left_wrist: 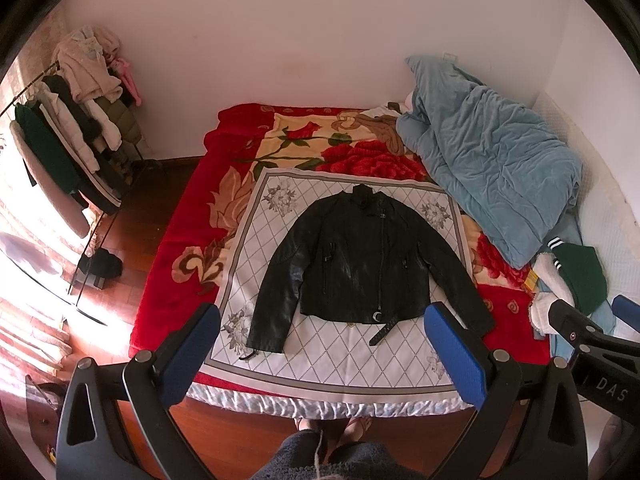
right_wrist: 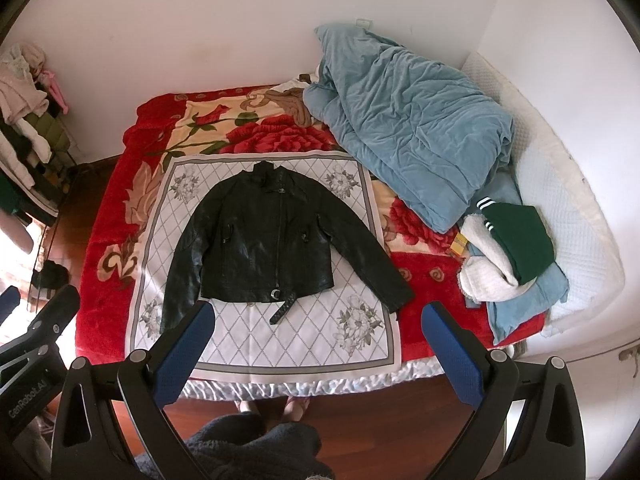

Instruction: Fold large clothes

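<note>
Both grippers, left gripper (left_wrist: 322, 354) and right gripper (right_wrist: 318, 350), I'm holding high with jaws wide and empty; black leather jacket (left_wrist: 362, 258) lies flat on the white cloth (left_wrist: 344, 364), sleeves spread, ready for folding.

The left gripper (left_wrist: 324, 354) is held with its two blue-padded fingers (left_wrist: 191, 354) spread wide apart, nothing being gripped between them. The right gripper (right_wrist: 318, 350) is likewise held with its blue-padded fingers (right_wrist: 454, 354) wide apart and nothing between. Both are carried side by side at a like height and tilted downward. The right gripper is seen at the right edge of the left wrist view, the left gripper at the left edge of the right wrist view.
</note>
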Motion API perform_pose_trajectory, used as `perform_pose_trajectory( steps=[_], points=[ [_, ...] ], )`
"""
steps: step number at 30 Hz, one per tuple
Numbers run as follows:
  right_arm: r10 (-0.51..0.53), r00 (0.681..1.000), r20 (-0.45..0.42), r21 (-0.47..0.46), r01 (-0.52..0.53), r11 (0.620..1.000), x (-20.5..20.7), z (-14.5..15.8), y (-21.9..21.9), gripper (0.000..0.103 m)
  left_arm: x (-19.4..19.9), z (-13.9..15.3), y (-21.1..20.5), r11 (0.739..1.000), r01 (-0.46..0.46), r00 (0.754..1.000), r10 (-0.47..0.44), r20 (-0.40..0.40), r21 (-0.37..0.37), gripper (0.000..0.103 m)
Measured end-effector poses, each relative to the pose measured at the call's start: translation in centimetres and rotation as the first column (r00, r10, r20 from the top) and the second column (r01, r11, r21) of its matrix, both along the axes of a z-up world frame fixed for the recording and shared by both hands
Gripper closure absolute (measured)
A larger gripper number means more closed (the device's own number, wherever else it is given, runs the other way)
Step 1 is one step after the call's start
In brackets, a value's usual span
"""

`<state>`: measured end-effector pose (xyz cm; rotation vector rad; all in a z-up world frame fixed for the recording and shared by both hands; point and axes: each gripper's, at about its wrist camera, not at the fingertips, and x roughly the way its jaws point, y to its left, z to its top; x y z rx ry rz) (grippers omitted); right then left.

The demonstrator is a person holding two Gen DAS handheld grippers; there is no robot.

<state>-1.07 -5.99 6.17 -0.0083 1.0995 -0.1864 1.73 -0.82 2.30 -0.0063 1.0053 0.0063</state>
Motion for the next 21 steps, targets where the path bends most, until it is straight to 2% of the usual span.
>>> perform_pose_trajectory(
  steps=[3, 15, 19, 21],
  points=[
    [0.002, 1.0, 0.002, 0.0, -0.002, 1.0, -0.3, 0.5, 1.2, 0.0, 0.1, 0.1, 0.0, 1.0, -0.001, 1.0, 0.001, 0.003, -0.001, 0.0],
    [-0.001, 1.0, 0.002, 0.007, 0.001, 1.0, -0.2, 0.5, 1.2, 0.0, -0.1, 0.1, 0.1, 1.0, 0.001, 1.0, -0.001, 0.002, -0.006, 0.0],
    [-0.019, 1.0, -0.009, 0.05, 0.019, 0.999, 0.2, -0.3, 1.6, 0.0, 2.4, 0.0, 0.7, 1.0, -0.006, 0.999, 0.005, 0.034, 0.015, 0.0],
    [-0.037, 0.999, -0.019, 0.073, 0.039, 0.997, 0.9, -1.6, 1.1, 0.0, 4.0, -0.9, 0.9, 0.999, -0.011, 0.999, 0.009, 0.048, 0.035, 0.0]
  ],
)
